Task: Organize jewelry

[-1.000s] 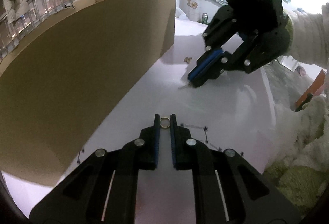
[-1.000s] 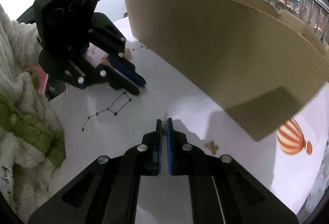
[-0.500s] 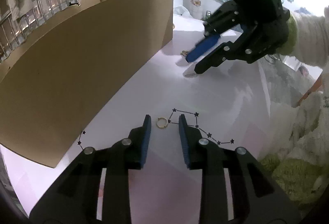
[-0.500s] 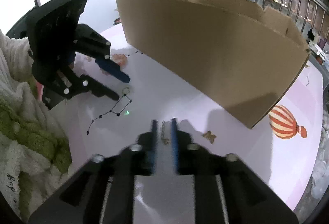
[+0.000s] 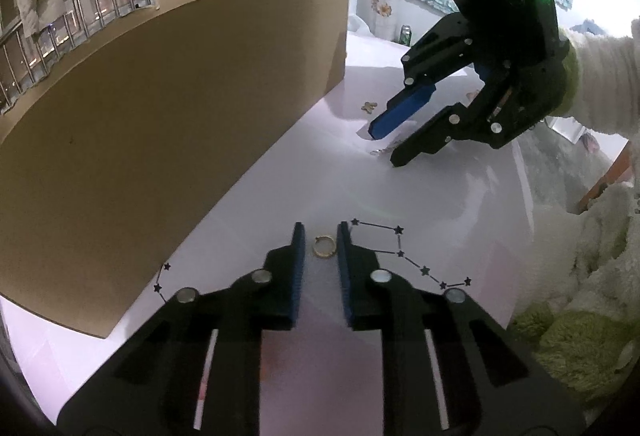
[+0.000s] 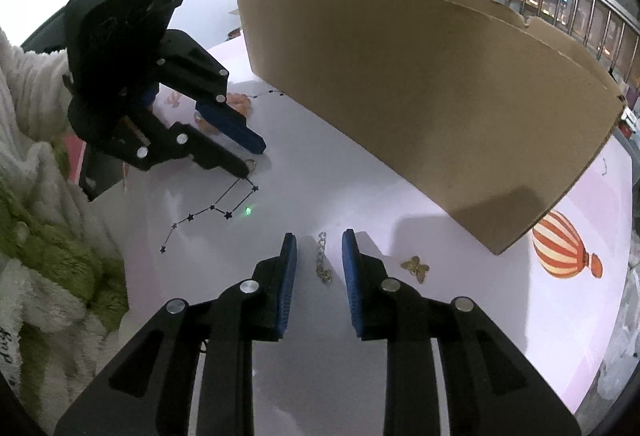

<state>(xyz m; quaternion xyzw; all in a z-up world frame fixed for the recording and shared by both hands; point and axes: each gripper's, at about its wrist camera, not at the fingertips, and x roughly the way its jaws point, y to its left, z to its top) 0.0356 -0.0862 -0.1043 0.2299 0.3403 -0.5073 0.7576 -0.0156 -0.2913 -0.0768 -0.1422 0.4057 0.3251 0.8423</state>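
On bench (image 6: 320, 195) beside cardboard box (image 6: 420, 107) | left hand-held gripper (image 5: 320, 232) parted, gold ring (image 5: 323, 246) between jaws, ungripped | right hand-held gripper (image 6: 319, 244) parted, chain (image 6: 322, 262) between jaws, ungripped

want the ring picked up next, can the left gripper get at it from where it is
Probably yes. The ring lies flat on the table between the open fingers of the left gripper, with nothing over it. The cardboard box stands off to the side.
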